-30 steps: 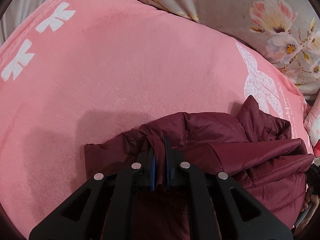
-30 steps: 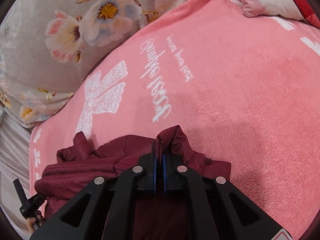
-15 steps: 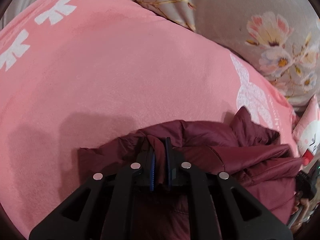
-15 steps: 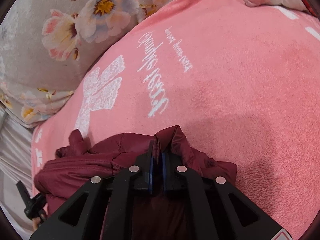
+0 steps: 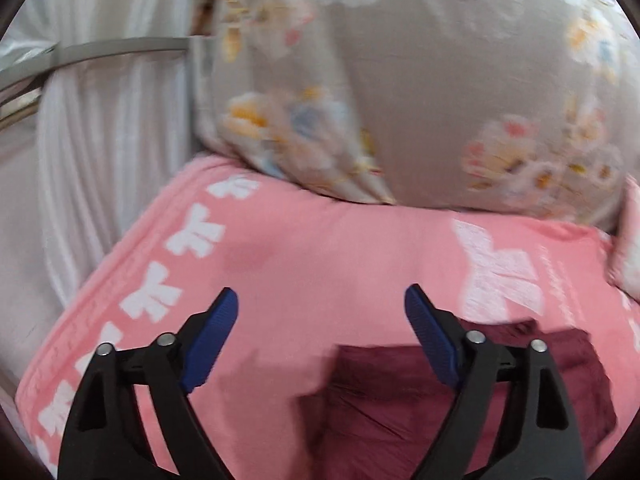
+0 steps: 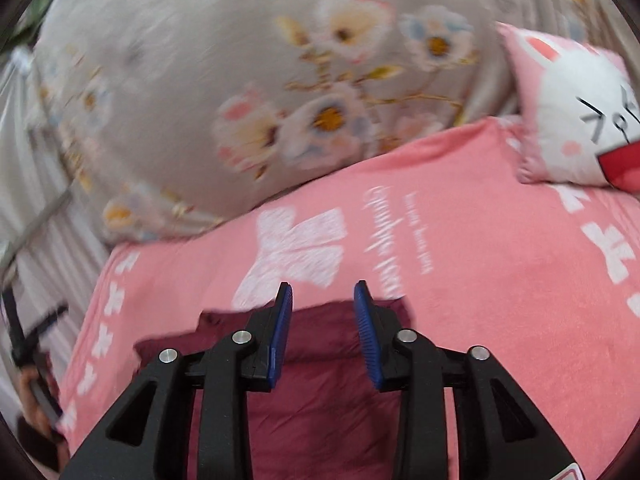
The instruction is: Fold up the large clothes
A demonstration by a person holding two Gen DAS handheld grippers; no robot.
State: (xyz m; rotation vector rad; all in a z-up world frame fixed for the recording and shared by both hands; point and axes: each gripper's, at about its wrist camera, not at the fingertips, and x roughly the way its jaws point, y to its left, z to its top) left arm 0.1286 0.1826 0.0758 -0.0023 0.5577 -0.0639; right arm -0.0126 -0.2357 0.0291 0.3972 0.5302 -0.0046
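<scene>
Both frames motion-blurred. Left gripper [image 5: 318,304] spread wide, nothing between the blue pads [image 5: 210,340], hanging over the pink blanket [image 5: 320,256]. Jacket [image 5: 400,408], maroon, lies on the blanket at near right in the left view, partly behind the right-hand finger; the left-hand finger sits over bare blanket. Right gripper [image 6: 323,294] parted too, narrower gap, holding nothing, positioned above the jacket [image 6: 320,400], which fills the near centre of the right view with its far edge just past the fingertips. Can't tell whether either gripper touches the fabric. Blanket has a big white bow [image 6: 296,252] and script print just far of the jacket, plus a row of small white bows along its left edge. Floral quilt [image 6: 240,80] piled at the far side, resting on the blanket's far edge. Cartoon pillow [image 6: 576,112] far right on the blanket. White pleated curtain [image 5: 100,140] on the left. In the right view, a hand [image 6: 34,412] at the near-left edge holds the other gripper's black handle.
</scene>
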